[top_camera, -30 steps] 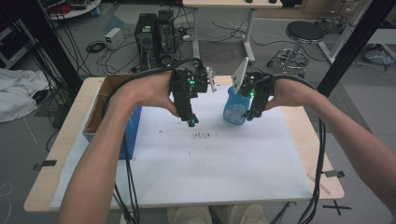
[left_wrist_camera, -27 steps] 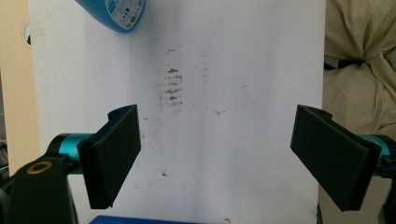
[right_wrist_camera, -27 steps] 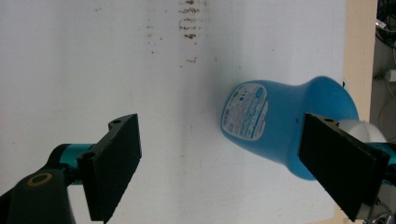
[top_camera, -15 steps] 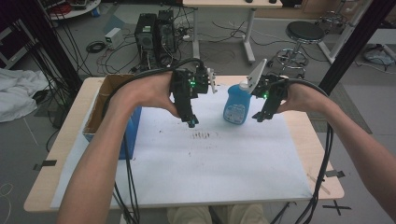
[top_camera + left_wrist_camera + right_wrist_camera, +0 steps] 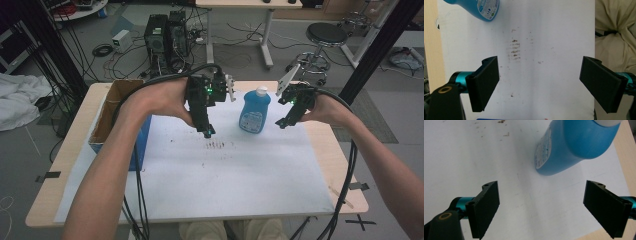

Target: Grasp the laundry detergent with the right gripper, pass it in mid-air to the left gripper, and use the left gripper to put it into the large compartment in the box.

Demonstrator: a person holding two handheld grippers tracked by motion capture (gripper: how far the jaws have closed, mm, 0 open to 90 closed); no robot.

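One blue bottle (image 5: 255, 111) stands upright on the white sheet (image 5: 225, 185) covering the tabletop, between the left gripper (image 5: 209, 132) and right gripper (image 5: 281, 124), both with jaws wide apart, empty. One cardboard box (image 5: 112, 107) sits left.

Both grippers—left (image 5: 208, 131), right (image 5: 283, 123)—held aloft, fingers wide apart, tilted down.

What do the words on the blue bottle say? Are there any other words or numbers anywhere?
Blue bottle: its label has print and small coloured marks, too small and blurred to read in any view.
White sheet on the table: brown smudges, no words.
Cardboard box: no writing to be seen.
Left gripper and right gripper: no letters or numbers on them.
So nothing here can be read.
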